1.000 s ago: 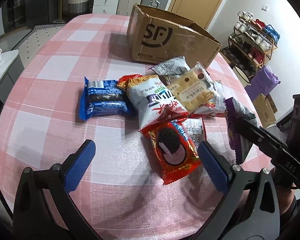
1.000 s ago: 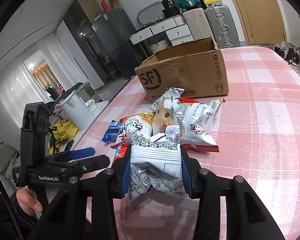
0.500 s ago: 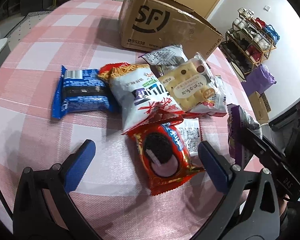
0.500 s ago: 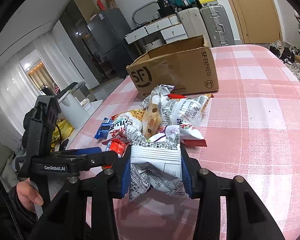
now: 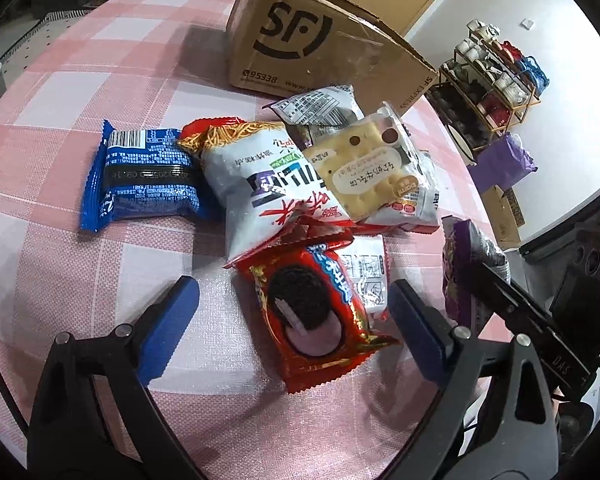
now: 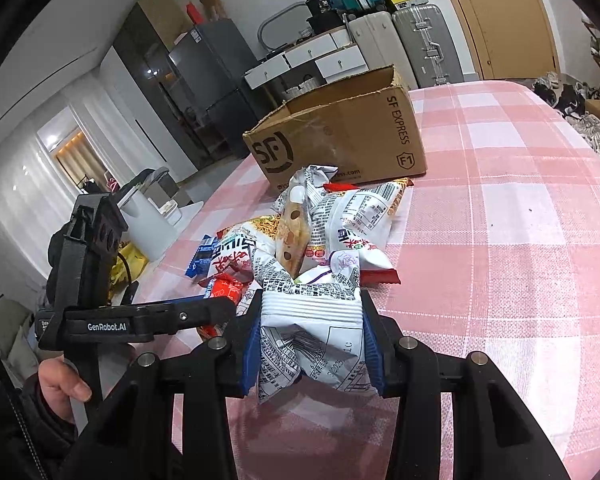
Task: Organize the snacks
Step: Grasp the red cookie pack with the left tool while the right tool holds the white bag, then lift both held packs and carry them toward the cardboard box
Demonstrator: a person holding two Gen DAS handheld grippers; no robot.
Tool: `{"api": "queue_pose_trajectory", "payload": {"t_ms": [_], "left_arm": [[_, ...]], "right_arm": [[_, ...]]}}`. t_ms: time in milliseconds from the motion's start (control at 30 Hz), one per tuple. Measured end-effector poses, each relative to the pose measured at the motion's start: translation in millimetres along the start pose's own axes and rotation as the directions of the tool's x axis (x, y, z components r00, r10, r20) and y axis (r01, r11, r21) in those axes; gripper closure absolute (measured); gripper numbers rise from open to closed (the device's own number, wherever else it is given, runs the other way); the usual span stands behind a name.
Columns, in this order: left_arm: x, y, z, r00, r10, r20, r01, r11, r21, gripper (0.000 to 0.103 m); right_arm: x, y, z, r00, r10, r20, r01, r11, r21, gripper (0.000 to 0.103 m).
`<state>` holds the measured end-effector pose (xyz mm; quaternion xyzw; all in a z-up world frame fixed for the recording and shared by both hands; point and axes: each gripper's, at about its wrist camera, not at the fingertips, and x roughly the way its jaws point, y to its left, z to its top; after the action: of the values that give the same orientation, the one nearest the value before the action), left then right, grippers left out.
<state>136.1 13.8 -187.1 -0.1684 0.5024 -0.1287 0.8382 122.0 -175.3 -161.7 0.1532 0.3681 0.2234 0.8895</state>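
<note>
A pile of snack packets lies on the pink checked table (image 5: 100, 272) in front of an open SF cardboard box (image 5: 316, 44). My left gripper (image 5: 296, 328) is open, its blue pads either side of a red cookie packet (image 5: 312, 312) without touching it. Behind lie a blue cookie packet (image 5: 140, 180), a white noodle bag (image 5: 268, 184) and a cracker packet (image 5: 372, 168). My right gripper (image 6: 310, 340) is shut on a white and purple snack bag (image 6: 312, 328), also seen in the left wrist view (image 5: 464, 264). The box also shows in the right wrist view (image 6: 340, 140).
A shoe rack (image 5: 496, 76) and a purple bag (image 5: 504, 164) stand beyond the table's right edge. Suitcases (image 6: 420, 44), white drawers (image 6: 312, 60) and a fridge (image 6: 212, 80) line the far wall. A white bin (image 6: 148, 212) stands left of the table.
My left gripper has moved forward and down, and the red cookie packet now sits between its open pads. My right gripper still holds its bag and has risen slightly.
</note>
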Motion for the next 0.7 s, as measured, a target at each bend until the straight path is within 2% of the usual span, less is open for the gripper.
{"api": "queue_pose_trajectory", "payload": {"t_ms": [100, 200, 333, 567, 700], "left_arm": [[3.0, 0.0, 1.0, 1.0, 0.003, 0.005, -0.003, 1.0, 0.015, 0.024], [7.5, 0.8, 0.9, 1.0, -0.031, -0.008, 0.031, 0.999, 0.015, 0.057], [13.8, -6.8, -1.5, 0.999, -0.036, -0.008, 0.036, 0.998, 0.056, 0.062], [16.7, -11.2, -2.9, 1.0, -0.027, 0.002, 0.026, 0.997, 0.071, 0.062], [3.9, -15.8, -2.8, 1.0, -0.015, 0.019, 0.013, 0.995, 0.102, 0.062]], "right_arm": [[-0.6, 0.4, -0.2, 1.0, 0.002, 0.001, -0.002, 1.0, -0.002, 0.06], [-1.0, 1.4, 0.1, 1.0, 0.0, 0.004, 0.0, 1.0, -0.002, 0.06], [-1.4, 3.4, 0.8, 1.0, 0.0, 0.004, 0.0, 1.0, -0.003, 0.06], [-6.3, 12.9, 3.4, 1.0, -0.001, 0.013, 0.002, 1.0, -0.023, 0.06], [-7.0, 17.6, 5.2, 1.0, -0.007, 0.01, 0.007, 1.0, -0.029, 0.06]]}}
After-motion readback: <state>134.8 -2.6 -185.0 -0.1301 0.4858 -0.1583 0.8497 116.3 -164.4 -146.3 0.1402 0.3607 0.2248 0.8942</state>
